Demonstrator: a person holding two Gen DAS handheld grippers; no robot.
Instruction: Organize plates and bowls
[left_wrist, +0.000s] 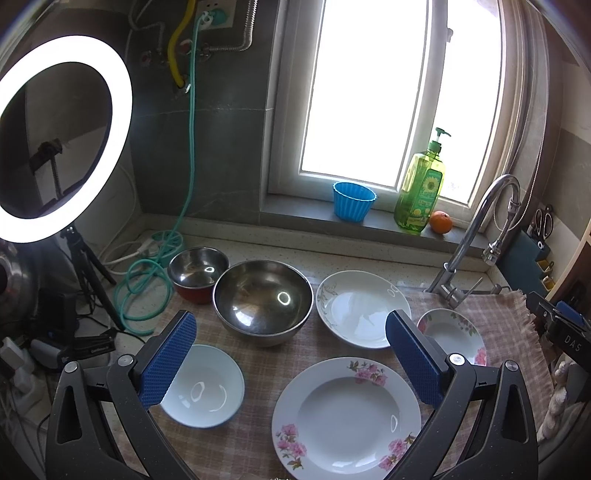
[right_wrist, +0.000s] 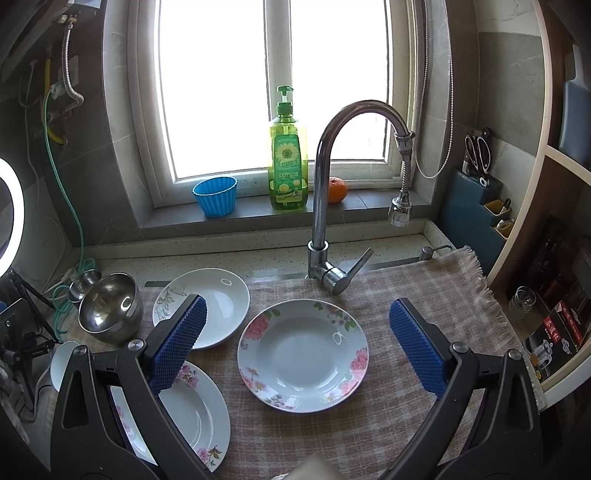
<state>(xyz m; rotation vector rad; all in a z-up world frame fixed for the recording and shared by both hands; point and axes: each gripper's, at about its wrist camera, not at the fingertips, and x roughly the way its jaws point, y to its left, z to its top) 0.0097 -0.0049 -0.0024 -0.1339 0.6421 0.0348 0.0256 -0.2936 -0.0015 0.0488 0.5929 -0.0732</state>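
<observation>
On a checked cloth (left_wrist: 258, 369) lie a large steel bowl (left_wrist: 263, 301), a small steel bowl (left_wrist: 197, 271), a white bowl (left_wrist: 207, 387), a white plate with a leaf pattern (left_wrist: 360, 308), a large flowered plate (left_wrist: 345, 419) and a smaller flowered plate (left_wrist: 452, 334). My left gripper (left_wrist: 291, 356) is open and empty above the cloth, between the white bowl and the large flowered plate. My right gripper (right_wrist: 297, 343) is open and empty, its fingers either side of the smaller flowered plate (right_wrist: 303, 354). The leaf plate (right_wrist: 207, 306), large flowered plate (right_wrist: 188, 410) and large steel bowl (right_wrist: 110, 306) lie to its left.
A chrome tap (right_wrist: 325, 206) stands behind the plates. On the windowsill are a blue cup (right_wrist: 216, 195), a green soap bottle (right_wrist: 288, 162) and an orange (right_wrist: 337, 190). A ring light (left_wrist: 62, 138) on a tripod and a green hose (left_wrist: 147, 280) are at left. A knife block (right_wrist: 476, 206) and shelves are at right.
</observation>
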